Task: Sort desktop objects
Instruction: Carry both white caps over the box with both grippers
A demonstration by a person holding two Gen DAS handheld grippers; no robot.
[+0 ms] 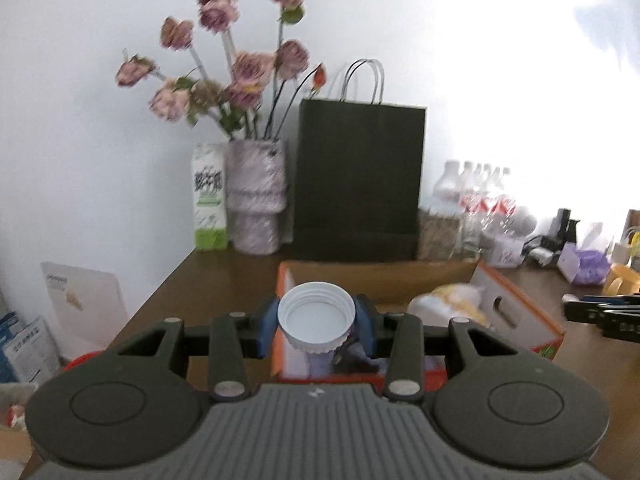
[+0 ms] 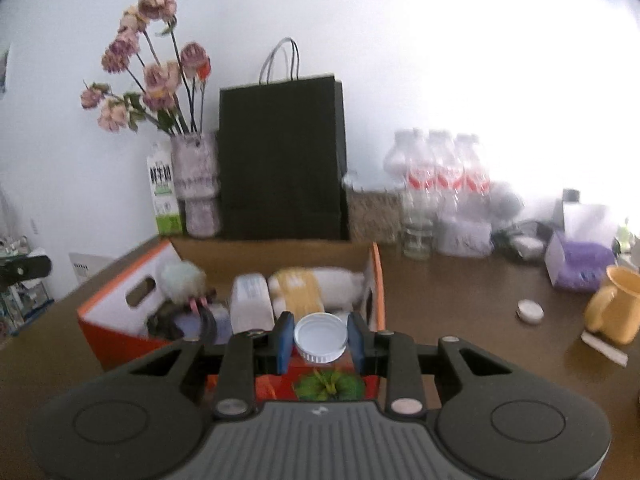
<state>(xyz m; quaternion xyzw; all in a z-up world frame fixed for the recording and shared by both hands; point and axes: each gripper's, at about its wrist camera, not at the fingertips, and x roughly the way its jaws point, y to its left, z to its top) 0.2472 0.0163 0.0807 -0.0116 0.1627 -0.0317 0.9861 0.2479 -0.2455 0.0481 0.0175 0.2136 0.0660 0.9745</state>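
My left gripper [image 1: 316, 330] is clamped on a white screw cap [image 1: 316, 320], its blue pads pressing the ribbed rim from both sides with the open underside tipped toward the camera. I hold it pointing a little downward, above the near end of the orange-and-white cardboard box [image 1: 516, 312]. My right gripper [image 2: 320, 342] is clamped the same way on a smaller, flatter white lid [image 2: 320, 337], also tilted slightly down, over the near wall of the same box, where a printed green plant shows just under the lid.

Inside the box I can see a white-and-yellow soft bundle [image 2: 316, 286], a pale carton [image 2: 250, 304], a fluffy pale-green ball [image 2: 182, 282] and some dark tangled items I cannot make out. Seen from my left, the tip of my other gripper pokes in at the right edge, well apart from the cap.

Behind the box, against the wall, stand a green-and-white milk carton [image 1: 209, 196], a patterned vase [image 1: 256, 196] of faded pink roses [image 1: 244, 68], a tall black paper bag [image 1: 358, 180] and a pack of clear bottles [image 2: 438, 172] with red labels. To my right on the brown table [image 2: 460, 300] lie a small round white tin [image 2: 530, 311], a yellow mug [image 2: 616, 304] and a purple tissue box [image 2: 580, 262]. Nothing stands between either gripper and the box opening.
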